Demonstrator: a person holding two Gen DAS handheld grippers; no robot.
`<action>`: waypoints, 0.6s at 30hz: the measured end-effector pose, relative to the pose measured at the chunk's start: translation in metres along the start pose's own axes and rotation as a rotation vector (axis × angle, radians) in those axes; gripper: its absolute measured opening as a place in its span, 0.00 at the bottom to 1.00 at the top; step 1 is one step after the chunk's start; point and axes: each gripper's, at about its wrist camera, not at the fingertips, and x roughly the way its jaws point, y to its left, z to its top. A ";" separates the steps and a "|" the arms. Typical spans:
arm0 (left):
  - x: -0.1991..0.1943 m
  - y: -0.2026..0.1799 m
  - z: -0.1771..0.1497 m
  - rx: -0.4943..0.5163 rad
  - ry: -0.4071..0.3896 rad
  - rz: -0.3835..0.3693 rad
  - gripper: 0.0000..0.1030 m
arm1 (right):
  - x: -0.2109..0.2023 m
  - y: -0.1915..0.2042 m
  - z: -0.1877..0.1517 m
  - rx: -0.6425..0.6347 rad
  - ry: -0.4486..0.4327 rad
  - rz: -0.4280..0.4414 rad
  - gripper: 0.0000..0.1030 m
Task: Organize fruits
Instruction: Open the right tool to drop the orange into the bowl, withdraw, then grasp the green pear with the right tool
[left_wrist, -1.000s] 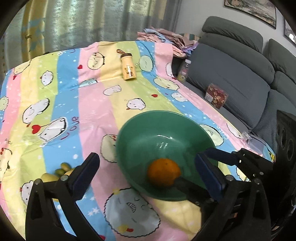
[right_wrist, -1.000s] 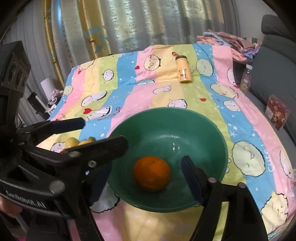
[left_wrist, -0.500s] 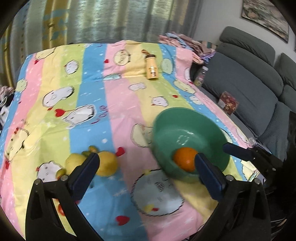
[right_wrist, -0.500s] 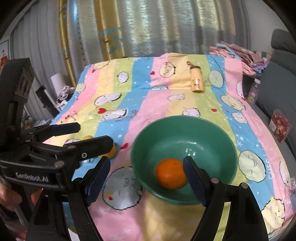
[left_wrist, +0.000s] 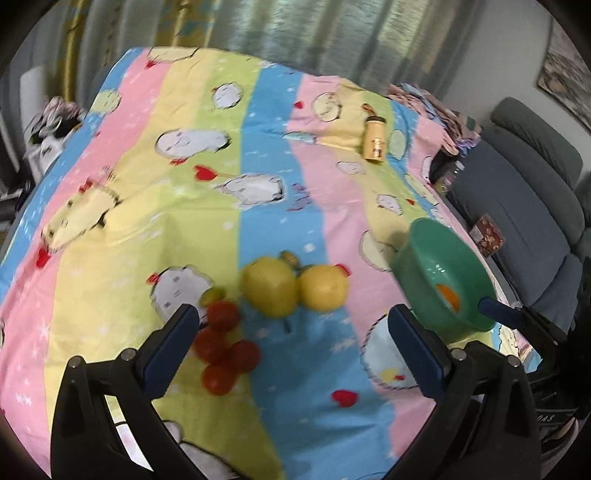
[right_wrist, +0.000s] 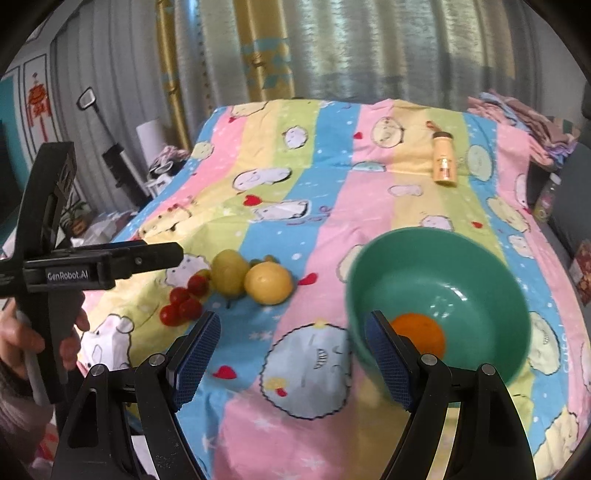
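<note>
A green bowl (right_wrist: 480, 258) sits on the striped cloth with an orange (right_wrist: 419, 330) inside; the bowl also shows in the left wrist view (left_wrist: 436, 258). Two yellow fruits (left_wrist: 267, 286) (left_wrist: 323, 286) lie side by side, with several small red tomatoes (left_wrist: 221, 343) and small green fruits (left_wrist: 214, 293) beside them. My left gripper (left_wrist: 293, 345) is open and empty, hovering over the tomatoes and yellow fruits. My right gripper (right_wrist: 291, 352) is open and empty, left of the bowl, near its rim. The yellow fruits (right_wrist: 231, 271) (right_wrist: 267, 282) and tomatoes (right_wrist: 181, 301) show in the right wrist view too.
A small yellow bottle (right_wrist: 445, 162) lies at the far side of the cloth. A grey sofa (left_wrist: 524, 206) with a red box (left_wrist: 487, 234) stands at the right. Folded clothes (right_wrist: 517, 122) lie at the far right. Curtains hang behind.
Both grippers have swung left, away from the bowl. My left gripper now faces the yellow fruits and tomatoes. The bowl has slid to the right in both views.
</note>
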 end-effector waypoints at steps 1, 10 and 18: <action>0.001 0.006 -0.003 -0.011 0.007 0.004 0.99 | 0.003 0.002 -0.001 -0.004 0.007 0.009 0.79; 0.015 0.031 -0.015 -0.068 0.049 -0.016 0.99 | 0.038 0.030 -0.009 -0.050 0.095 0.086 0.78; 0.031 0.036 -0.006 -0.040 0.052 -0.027 0.98 | 0.068 0.044 -0.011 -0.042 0.157 0.160 0.78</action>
